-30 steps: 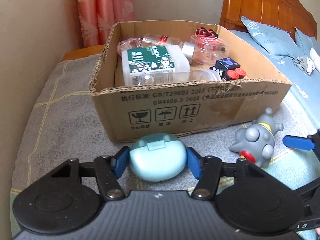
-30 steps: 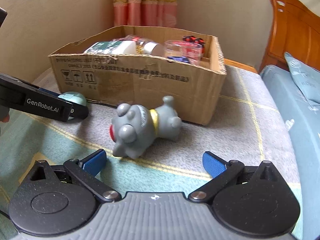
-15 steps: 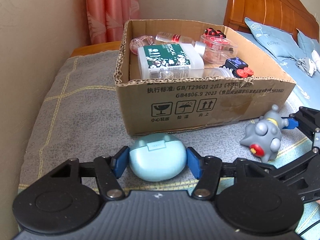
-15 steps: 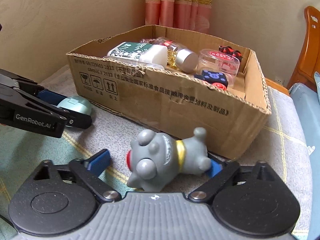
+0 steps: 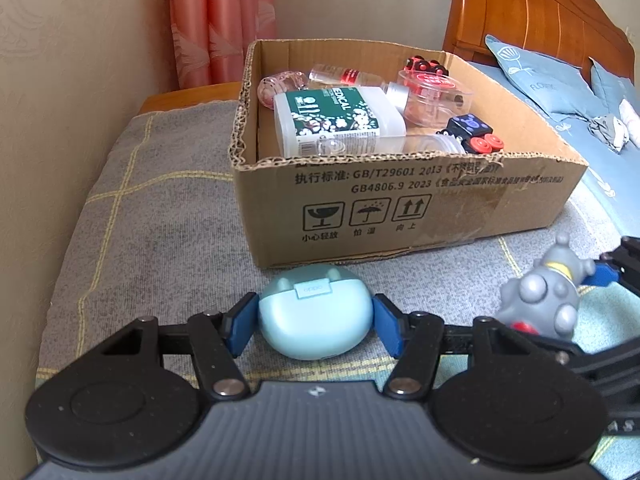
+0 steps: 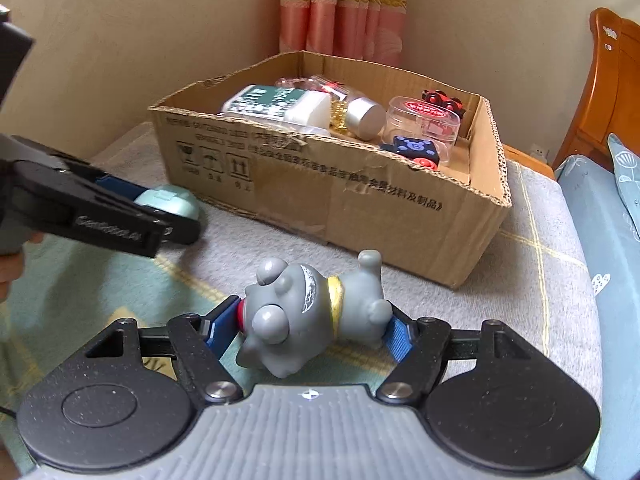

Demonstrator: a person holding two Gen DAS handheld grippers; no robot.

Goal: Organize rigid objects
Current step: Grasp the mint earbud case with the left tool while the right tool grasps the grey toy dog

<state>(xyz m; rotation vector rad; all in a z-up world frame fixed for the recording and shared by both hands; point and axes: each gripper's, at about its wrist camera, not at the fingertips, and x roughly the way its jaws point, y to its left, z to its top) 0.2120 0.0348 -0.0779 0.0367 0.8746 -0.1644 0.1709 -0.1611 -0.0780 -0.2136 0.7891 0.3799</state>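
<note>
Jaws of left gripper point(image 5: 314, 322) clench pale-blue oval plastic earbud case point(image 5: 314, 312); right gripper point(image 6: 310, 330) closing around grey rubber dog figurine point(image 6: 312, 314), both presumably bound for cardboard box point(image 5: 420, 200).

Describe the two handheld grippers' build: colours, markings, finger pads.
Both match: the left gripper and right gripper have a ribbed grey body with a small white logo, two round matte-black discs, black linkage arms with silver pivot pins, and blue pads on the fingertips. White GenRobot.AI lettering runs along the left gripper's black side in the right wrist view.

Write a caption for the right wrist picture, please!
Right gripper closing around a gray toy dog lying before the cardboard box.
</note>
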